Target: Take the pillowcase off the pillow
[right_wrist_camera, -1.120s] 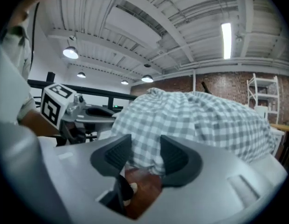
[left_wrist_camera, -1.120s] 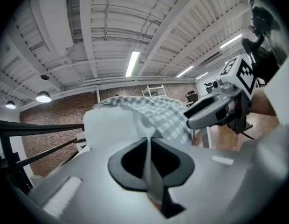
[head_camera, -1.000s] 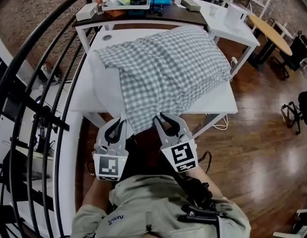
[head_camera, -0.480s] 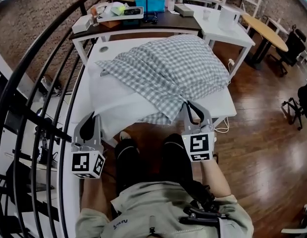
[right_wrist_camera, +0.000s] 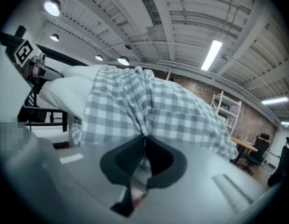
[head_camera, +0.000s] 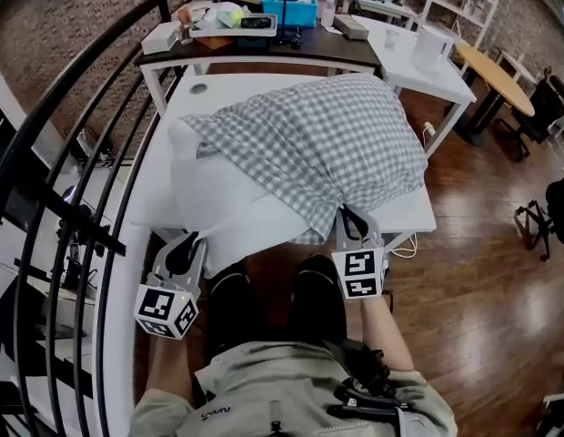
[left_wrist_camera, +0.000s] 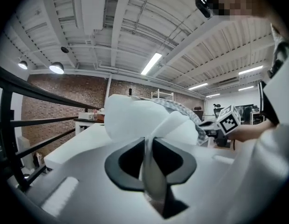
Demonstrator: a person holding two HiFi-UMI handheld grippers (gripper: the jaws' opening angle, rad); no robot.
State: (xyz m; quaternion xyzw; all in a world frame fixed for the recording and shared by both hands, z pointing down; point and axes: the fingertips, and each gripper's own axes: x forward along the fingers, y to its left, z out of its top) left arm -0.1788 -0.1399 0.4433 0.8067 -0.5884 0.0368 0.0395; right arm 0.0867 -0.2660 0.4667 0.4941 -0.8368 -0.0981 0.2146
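A white pillow [head_camera: 209, 209] lies on the white table [head_camera: 147, 194], its far and right part still under a grey-and-white checked pillowcase [head_camera: 327, 144]. At the pillow's bare near-left corner my left gripper [head_camera: 186, 242] pinches a fold of the white pillow [left_wrist_camera: 135, 118]. Its jaws [left_wrist_camera: 148, 141] have just been opening slightly, with the fold still between them. My right gripper [head_camera: 352, 215] is shut on the pillowcase's near hem at the table's front right. In the right gripper view the checked pillowcase [right_wrist_camera: 135, 101] bunches into the closed jaws [right_wrist_camera: 145, 139].
A black curved railing [head_camera: 73, 135] runs close along the left. Behind the table stands a dark desk with a blue bin [head_camera: 289, 7]. White tables [head_camera: 418, 48] and a round wooden table [head_camera: 496, 71] stand at the back right. The person's legs [head_camera: 273, 308] are at the table's front edge.
Both grippers have moved apart from the pillowcase's near hem, the left one to the pillow's bare left corner. The right one went rightward along the hem and shut on it. More white pillow shows.
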